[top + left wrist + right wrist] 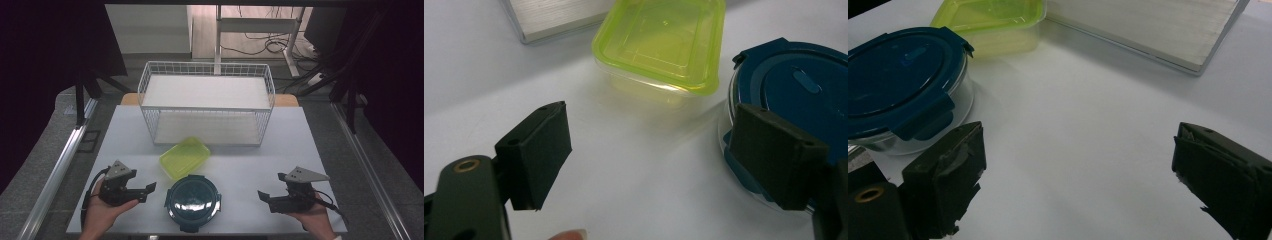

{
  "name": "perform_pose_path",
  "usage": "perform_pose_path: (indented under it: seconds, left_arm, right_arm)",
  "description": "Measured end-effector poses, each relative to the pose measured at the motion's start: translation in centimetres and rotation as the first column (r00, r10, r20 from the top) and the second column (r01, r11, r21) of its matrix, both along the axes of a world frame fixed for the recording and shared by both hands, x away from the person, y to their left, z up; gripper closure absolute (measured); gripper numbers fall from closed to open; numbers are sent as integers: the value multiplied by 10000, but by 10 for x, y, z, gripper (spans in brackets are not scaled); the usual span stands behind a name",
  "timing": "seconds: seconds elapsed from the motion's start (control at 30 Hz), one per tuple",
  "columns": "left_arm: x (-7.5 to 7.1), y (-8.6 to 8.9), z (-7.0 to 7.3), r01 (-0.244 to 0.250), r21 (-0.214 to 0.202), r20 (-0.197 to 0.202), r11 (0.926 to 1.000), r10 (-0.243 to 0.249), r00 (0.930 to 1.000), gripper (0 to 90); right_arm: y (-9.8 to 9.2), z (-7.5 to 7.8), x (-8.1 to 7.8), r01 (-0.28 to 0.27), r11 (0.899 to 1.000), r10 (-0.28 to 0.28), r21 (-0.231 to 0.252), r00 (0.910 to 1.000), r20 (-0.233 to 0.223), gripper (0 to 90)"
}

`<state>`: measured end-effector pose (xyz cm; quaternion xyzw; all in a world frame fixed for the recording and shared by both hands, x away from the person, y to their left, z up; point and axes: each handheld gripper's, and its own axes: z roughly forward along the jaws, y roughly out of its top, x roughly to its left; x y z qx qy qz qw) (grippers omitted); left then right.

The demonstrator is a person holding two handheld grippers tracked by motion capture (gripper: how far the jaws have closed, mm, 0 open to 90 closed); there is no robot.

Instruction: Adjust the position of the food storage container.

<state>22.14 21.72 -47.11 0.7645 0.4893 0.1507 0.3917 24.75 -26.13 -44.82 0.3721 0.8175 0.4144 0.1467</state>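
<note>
A round glass container with a dark blue clip lid [193, 201] [794, 95] [903, 85] stands near the table's front edge, between my two grippers. Just behind it lies a rectangular container with a lime-green lid [184, 157] [664, 42] [993, 22]. My left gripper [148, 192] [651, 162] rests low at the front left, open and holding nothing, its jaws pointing toward the blue lid. At the front right my right gripper [264, 197] [1078, 187] stands open over bare table, a short way from the round container.
A white wire basket rack [206, 102] with two shelves stands at the back of the white table [280, 165]. Its lower board [1153, 27] [549, 17] sits near the green container. Metal rails run along both sides of the table.
</note>
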Motion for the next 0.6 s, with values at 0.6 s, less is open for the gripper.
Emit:
perform_pose_path:
  seconds: [0.6]
  left_arm:
    - [-24, 3, 9, 747, -100, 354, 9972, -743, 9966, 227]
  right_arm:
    - [2, 1, 5, -232, 9983, 249, 529, 9992, -309, 149]
